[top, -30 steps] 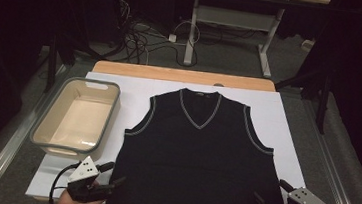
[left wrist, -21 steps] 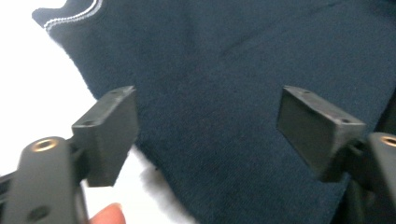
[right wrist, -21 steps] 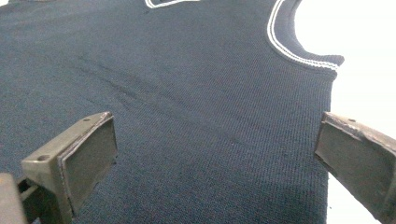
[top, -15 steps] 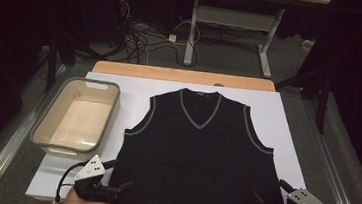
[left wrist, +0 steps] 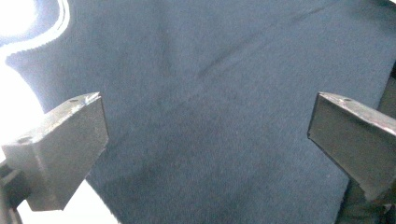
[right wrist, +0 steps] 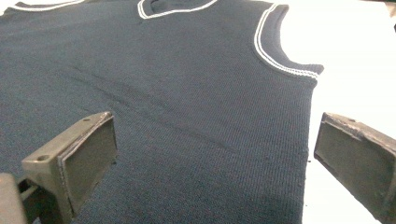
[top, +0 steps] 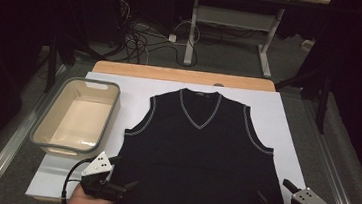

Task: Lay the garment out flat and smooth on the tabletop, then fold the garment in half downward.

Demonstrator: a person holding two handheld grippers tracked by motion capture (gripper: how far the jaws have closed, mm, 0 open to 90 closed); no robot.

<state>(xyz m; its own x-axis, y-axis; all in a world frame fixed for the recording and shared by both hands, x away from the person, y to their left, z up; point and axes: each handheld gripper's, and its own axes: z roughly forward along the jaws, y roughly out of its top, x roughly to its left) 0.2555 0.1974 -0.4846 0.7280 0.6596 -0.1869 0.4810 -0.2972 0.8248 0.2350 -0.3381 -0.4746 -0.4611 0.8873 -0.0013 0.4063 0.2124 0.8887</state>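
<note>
Left gripper jaws just opened wide, nothing pinched; shifted slightly inward over hem. Right gripper jaws spread too. Dark vest flat on white sheet (basin beside). Step judged: pre-fold grasp. Next: pinch both hem corners.

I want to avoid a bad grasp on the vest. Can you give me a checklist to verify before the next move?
1. Vest lies flat, front up: ok.
2. Left gripper open, nothing pinched; its jaws have just been opening: ok.
3. Right gripper open above the fabric: ok.
4. Both grippers at the hem corners: cannot tell, the hem is hidden.
5. Bin free of the vest: ok.
</note>
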